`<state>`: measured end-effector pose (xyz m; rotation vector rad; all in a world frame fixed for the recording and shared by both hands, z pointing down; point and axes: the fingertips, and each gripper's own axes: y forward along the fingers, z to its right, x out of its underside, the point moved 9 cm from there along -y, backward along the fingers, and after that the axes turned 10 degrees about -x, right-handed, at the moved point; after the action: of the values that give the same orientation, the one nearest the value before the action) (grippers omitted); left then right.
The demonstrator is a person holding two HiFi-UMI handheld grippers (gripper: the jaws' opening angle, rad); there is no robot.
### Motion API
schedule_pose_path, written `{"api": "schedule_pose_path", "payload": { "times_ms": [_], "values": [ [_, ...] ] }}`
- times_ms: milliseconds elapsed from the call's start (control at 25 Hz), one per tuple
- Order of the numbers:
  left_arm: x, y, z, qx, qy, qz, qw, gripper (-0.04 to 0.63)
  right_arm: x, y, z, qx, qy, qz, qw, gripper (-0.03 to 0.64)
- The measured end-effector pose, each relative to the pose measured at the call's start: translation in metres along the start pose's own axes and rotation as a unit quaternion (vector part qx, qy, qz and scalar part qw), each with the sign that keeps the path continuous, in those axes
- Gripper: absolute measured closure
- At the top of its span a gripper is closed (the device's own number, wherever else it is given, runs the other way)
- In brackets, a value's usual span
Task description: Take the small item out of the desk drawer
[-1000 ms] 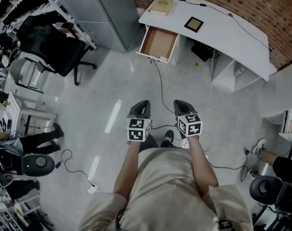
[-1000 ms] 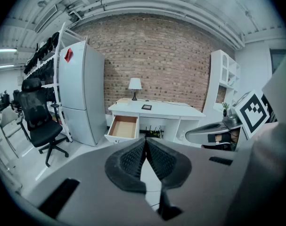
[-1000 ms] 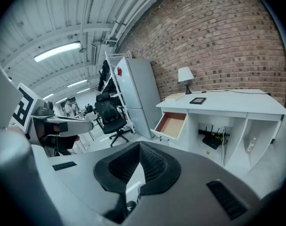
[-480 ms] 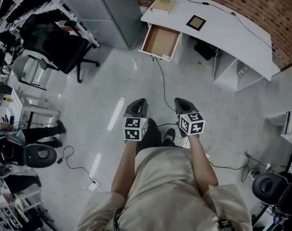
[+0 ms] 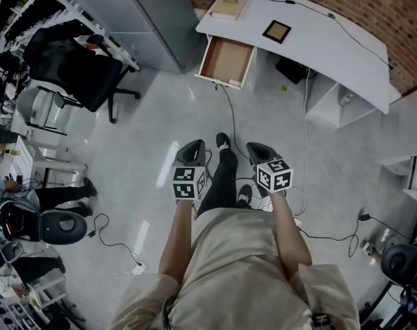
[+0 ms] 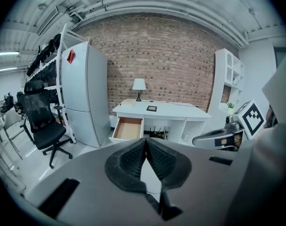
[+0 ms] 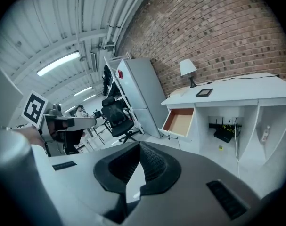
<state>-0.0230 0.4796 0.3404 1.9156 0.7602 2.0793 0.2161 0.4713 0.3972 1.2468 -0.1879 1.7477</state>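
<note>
1. Since a second ago the person has swung one leg forward. A dark shoe now shows on the floor between the two grippers, so the person seems to be walking toward the desk.
2. The left gripper and right gripper are held side by side in front of the body. Each has its jaws pressed together on nothing.
3. The open drawer lies at 12 o'clock, well apart from both grippers. Its brown floor shows, but the small item cannot be made out from here.
4. The task looks to be at the approach; no reach has begun.
5. The white tabletop carries a book and a dark framed square.
6. A black office chair stands at 10 o'clock, off the route. A cable trails over the floor from under the drawer toward the person's feet, a possible trip hazard.
</note>
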Motion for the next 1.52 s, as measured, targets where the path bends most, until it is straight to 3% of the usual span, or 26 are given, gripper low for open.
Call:
{"api": "schedule_pose_path", "payload": {
  "times_ms": [720,1160,1520],
  "values": [
    [-0.083,0.179,-0.042,0.031,-0.016,-0.003,0.9994,0.578,-0.085,0.096,0.111,0.034,0.031,-0.032,0.998,0.592],
    [-0.12,0.289,-0.083,0.046,-0.039,-0.039,0.9974,0.578,-0.141,0.166,0.165,0.045,0.035,-0.056,0.997,0.593],
    [-0.146,0.355,-0.142,0.047,-0.065,-0.048,0.9956,0.578,-0.181,0.248,0.198,0.047,0.044,-0.098,0.993,0.592]
  ]
}}
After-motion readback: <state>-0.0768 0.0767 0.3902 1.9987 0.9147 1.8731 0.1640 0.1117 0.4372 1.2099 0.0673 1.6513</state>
